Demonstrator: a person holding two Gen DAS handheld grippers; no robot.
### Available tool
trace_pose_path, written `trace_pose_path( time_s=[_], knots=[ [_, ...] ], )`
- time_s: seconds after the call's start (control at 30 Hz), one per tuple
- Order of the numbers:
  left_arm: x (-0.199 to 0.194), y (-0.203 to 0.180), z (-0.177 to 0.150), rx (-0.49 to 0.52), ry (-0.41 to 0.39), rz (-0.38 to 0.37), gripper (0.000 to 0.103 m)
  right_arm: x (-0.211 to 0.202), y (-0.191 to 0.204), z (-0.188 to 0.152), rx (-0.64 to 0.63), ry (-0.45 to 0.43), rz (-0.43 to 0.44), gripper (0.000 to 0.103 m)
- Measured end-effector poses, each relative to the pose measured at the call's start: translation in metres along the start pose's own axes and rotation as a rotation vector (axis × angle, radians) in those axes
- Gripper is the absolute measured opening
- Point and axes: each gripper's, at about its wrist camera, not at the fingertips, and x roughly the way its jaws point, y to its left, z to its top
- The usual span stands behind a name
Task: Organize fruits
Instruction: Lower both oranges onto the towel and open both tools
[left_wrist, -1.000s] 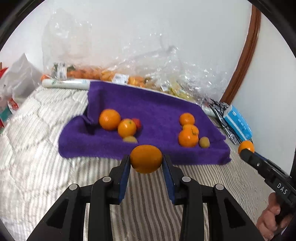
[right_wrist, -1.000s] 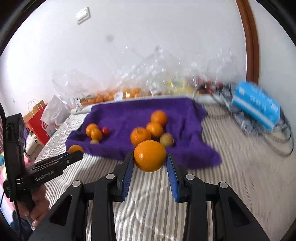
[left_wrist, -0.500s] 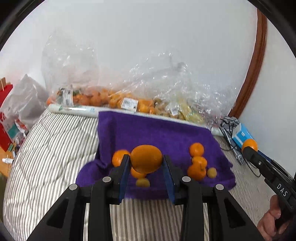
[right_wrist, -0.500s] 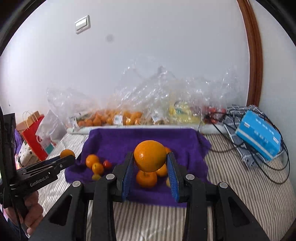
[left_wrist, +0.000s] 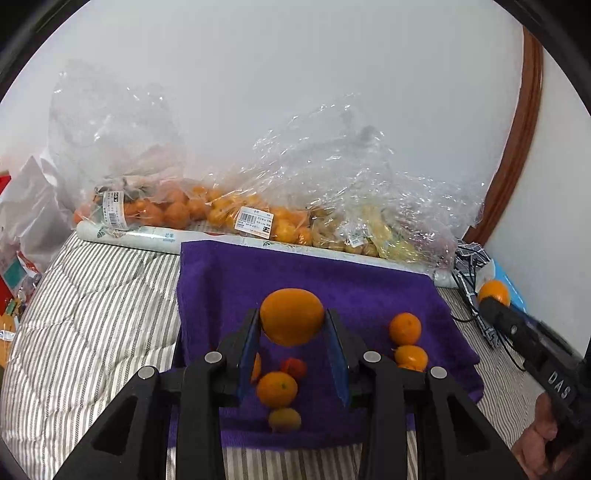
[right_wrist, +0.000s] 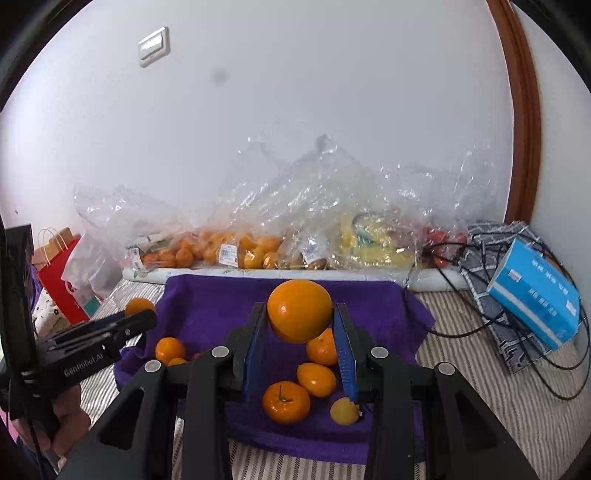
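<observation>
My left gripper is shut on an orange, held in the air over the front of a purple towel. Below it lie an orange, a small red fruit and a small yellow fruit. Two more oranges sit on the towel to the right. My right gripper is shut on a second orange above the towel. Three oranges and a small yellow fruit lie under it. Each gripper shows at the edge of the other's view.
Clear plastic bags of fruit line the white wall behind the towel, on a white paper roll. A blue tissue box and black cables lie at the right. A red paper bag stands at the left. Striped bedding surrounds the towel.
Both grippers have carried their oranges forward and upward, from over the striped bedding to over the front of the purple towel. Neither grip has changed.
</observation>
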Motion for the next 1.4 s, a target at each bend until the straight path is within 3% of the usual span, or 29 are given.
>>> trace_pose_path(
  time_s=[0.4,0.6,1.4],
  knots=[
    [0.028,0.018,-0.008,-0.045,0.043,0.002,0.033,0.033,-0.009,-0.012,0.001,0.06,-0.016,0.036],
    [0.032,0.02,-0.009,-0.042,0.048,0.013,0.033,0.038,-0.014,-0.015,-0.013,0.066,-0.055,0.036],
    [0.05,0.017,-0.017,-0.02,0.094,0.015,0.033,0.063,-0.017,-0.029,-0.022,0.141,-0.064,0.036]
  ],
)
